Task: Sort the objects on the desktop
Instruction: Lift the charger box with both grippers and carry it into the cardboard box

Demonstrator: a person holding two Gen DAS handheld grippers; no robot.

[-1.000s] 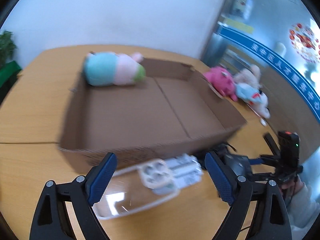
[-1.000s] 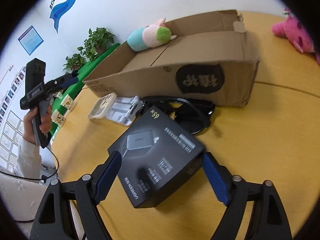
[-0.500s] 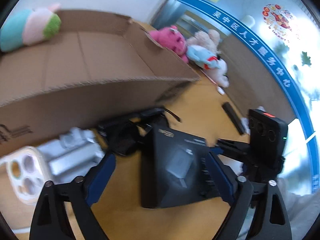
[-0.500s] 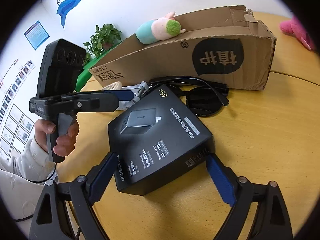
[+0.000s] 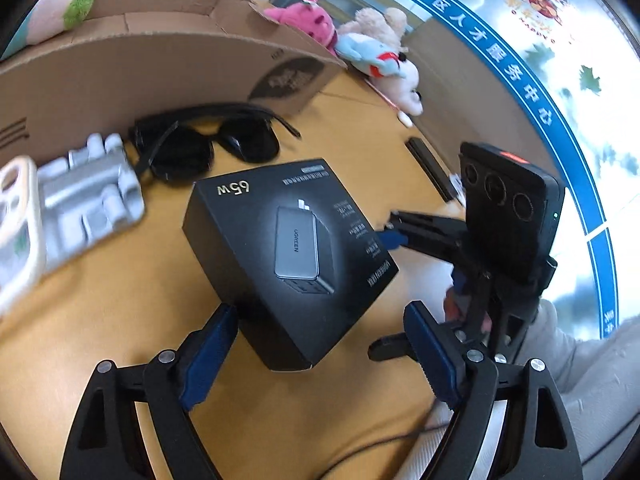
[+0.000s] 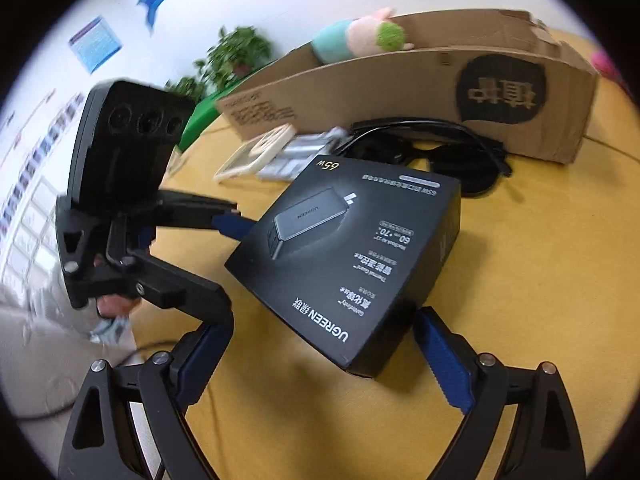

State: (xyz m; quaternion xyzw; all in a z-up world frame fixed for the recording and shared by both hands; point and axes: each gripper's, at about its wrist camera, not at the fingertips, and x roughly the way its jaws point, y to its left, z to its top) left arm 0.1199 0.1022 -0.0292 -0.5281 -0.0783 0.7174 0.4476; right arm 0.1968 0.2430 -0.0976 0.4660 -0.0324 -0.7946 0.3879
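Note:
A black charger box (image 5: 288, 248) lies flat on the wooden table (image 5: 120, 320); it also shows in the right wrist view (image 6: 352, 264). My left gripper (image 5: 320, 344) is open, its fingers on either side of the box's near corner. My right gripper (image 6: 324, 352) is open around the box's other near corner. Black sunglasses (image 5: 208, 144) lie behind the box, next to a grey plastic tray (image 5: 84, 200) and a cream phone case (image 5: 16, 224). The open cardboard box (image 5: 140, 60) stands behind them with a plush toy (image 6: 360, 38) on its far rim.
Pink and white plush toys (image 5: 360, 48) lie at the table's far right. A thin black bar (image 5: 430, 168) lies near the right edge. Green plants (image 6: 236, 56) stand beyond the table in the right wrist view.
My left gripper swung right from the phone case and tray to the charger box. Both grippers moved closer to the box from opposite sides. Both stayed open.

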